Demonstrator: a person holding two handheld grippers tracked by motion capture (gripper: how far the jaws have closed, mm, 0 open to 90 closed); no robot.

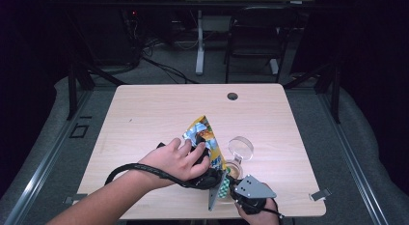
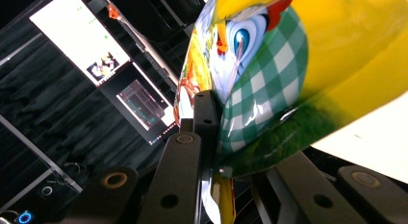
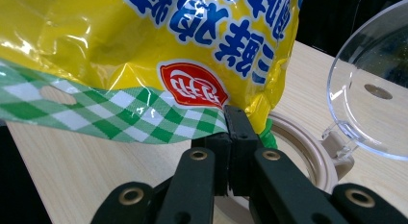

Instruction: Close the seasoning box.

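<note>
Two grippers grasp one yellow snack bag [image 1: 206, 138] over the near half of the wooden counter [image 1: 144, 114]. The left gripper [image 1: 207, 174], under the person's left hand [image 1: 178, 160], has its jaws clamped on the bag's glossy side, beside a cartoon chick and green gingham print [image 2: 269, 89]. The right gripper [image 1: 226, 186], topped by a grey three-cornered plate [image 1: 253, 186], has its jaws pressed together on the bag's green-checked sealed edge [image 3: 144, 118], just below a red oval logo [image 3: 192, 84]. The bag stands tilted, its upper end pointing away from the person. Directly beneath the clamped edge sits a beige round container [image 3: 308, 152] with its clear hinged lid [image 1: 240, 147] raised, resting on the counter.
</note>
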